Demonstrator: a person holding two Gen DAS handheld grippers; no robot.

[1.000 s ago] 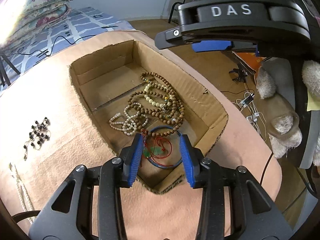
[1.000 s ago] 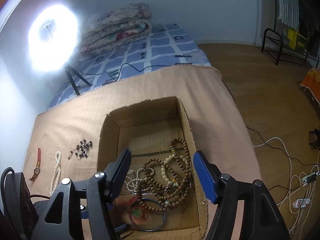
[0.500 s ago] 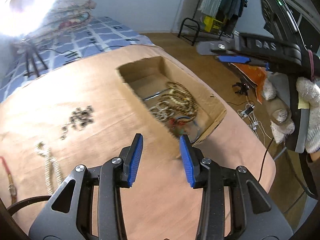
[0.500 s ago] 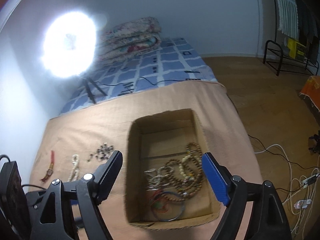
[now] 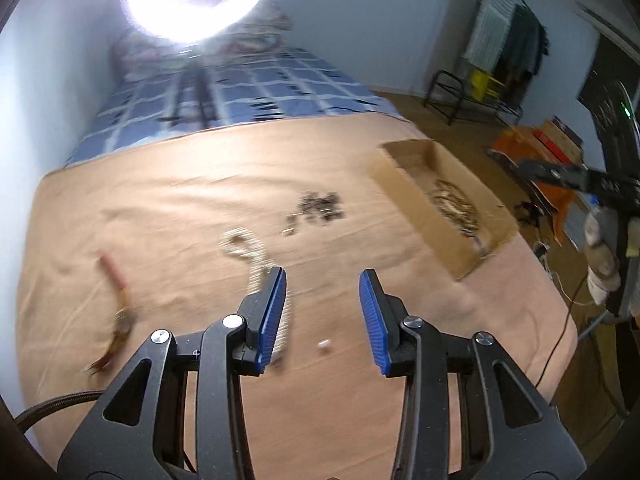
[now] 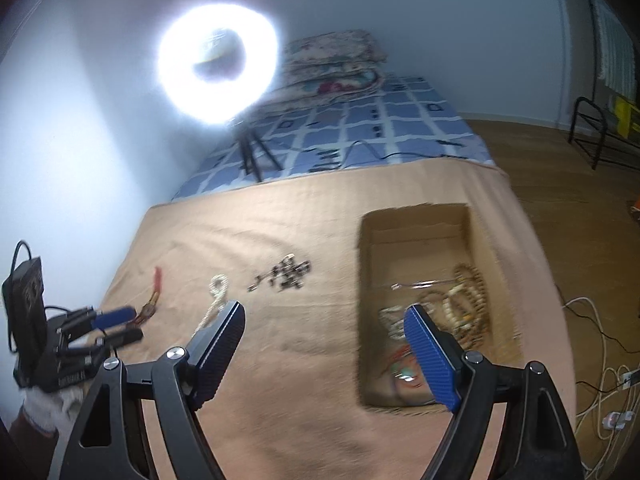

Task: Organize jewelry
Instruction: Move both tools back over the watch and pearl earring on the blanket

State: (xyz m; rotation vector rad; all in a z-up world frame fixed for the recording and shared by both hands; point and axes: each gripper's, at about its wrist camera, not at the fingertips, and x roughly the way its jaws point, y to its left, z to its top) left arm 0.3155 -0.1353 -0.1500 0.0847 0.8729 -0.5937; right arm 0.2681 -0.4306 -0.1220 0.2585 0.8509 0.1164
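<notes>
Swung away from cardboard box (image 5: 444, 216) toward white necklace (image 5: 248, 252) at frame centre; left hand-held gripper (image 5: 322, 312) half open, empty; right hand-held gripper (image 6: 324, 356) wide open, empty; next pickup likely.

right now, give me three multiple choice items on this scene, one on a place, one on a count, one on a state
1. Where do the brown bead strands lie?
A. inside the cardboard box
B. on the blue checked bedding
C. on the wooden floor

2. How many jewelry pieces lie loose on the tan blanket?
A. one
B. three
C. six

3. How do the jaws of the left gripper stand?
A. shut on a necklace
B. shut on nothing
C. open, holding nothing

Answers:
1 A: the strands sit between the box walls.
2 B: the white bead strand, the dark bead cluster and the red-strapped piece.
3 C: bare blanket shows in the gap between them.
</notes>
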